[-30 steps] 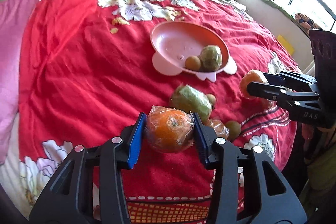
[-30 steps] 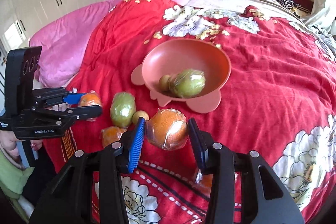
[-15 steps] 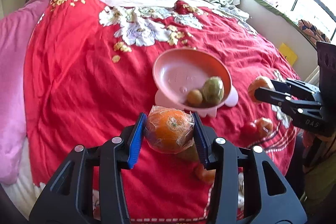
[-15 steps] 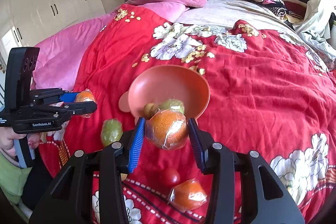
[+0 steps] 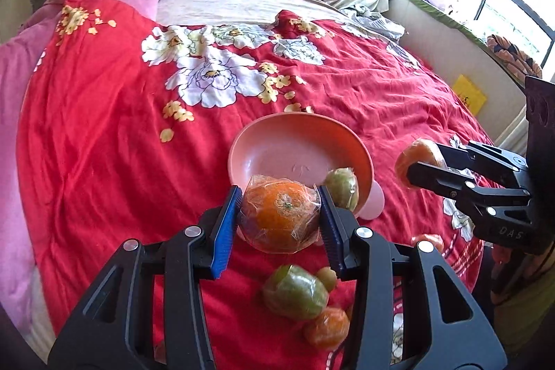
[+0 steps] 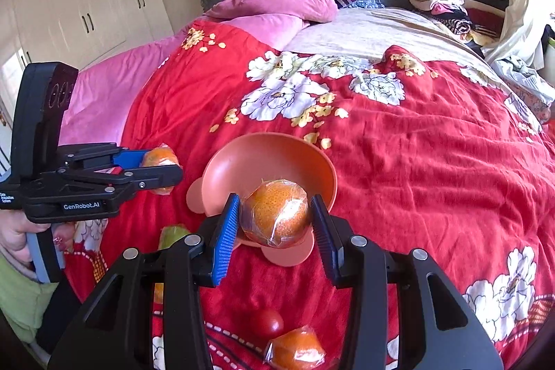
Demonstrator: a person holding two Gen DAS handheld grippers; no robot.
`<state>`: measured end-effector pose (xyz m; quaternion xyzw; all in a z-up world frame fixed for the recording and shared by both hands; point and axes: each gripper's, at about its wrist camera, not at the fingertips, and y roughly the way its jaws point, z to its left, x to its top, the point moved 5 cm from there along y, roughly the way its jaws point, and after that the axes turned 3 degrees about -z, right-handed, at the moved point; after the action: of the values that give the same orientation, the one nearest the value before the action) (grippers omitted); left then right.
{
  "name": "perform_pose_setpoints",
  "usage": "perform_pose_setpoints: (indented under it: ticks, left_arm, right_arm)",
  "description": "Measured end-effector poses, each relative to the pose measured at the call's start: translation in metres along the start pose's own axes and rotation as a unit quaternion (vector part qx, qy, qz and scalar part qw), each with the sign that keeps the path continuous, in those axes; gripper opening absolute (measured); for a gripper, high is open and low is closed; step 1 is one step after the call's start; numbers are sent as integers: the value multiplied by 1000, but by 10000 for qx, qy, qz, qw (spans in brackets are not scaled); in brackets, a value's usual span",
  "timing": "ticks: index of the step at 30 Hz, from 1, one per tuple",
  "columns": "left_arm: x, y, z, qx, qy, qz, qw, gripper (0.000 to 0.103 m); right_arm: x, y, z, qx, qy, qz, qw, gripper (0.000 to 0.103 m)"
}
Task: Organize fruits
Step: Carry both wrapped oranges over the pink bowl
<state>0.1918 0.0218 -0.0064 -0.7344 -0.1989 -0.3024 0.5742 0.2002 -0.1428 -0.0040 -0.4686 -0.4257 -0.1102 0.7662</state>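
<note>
Gripping wrapped oranges (image 5: 280,217) nr bowl (image 5: 274,141)

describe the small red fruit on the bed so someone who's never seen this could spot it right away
Start at the pink bowl on the red floral bedspread and come toward the near edge of the bed. There, beside a plastic-wrapped orange, lies the small red fruit. It is the only smooth, unwrapped, solid red one; its neighbours are orange or green, most in clear film.

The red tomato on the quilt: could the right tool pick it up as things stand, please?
Probably not yet. The right tool is shut on a wrapped orange, so nothing else fits. The tomato itself lies uncovered below it, beside another orange.
</note>
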Motion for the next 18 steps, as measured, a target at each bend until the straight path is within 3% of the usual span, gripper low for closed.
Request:
perform_pose_setpoints:
  ticks: [18]
  left_arm:
    - [14,50,-9,-26,122,216,9997,36]
  right_arm:
    - [23,16,-22,-165,57,-40,9998,40]
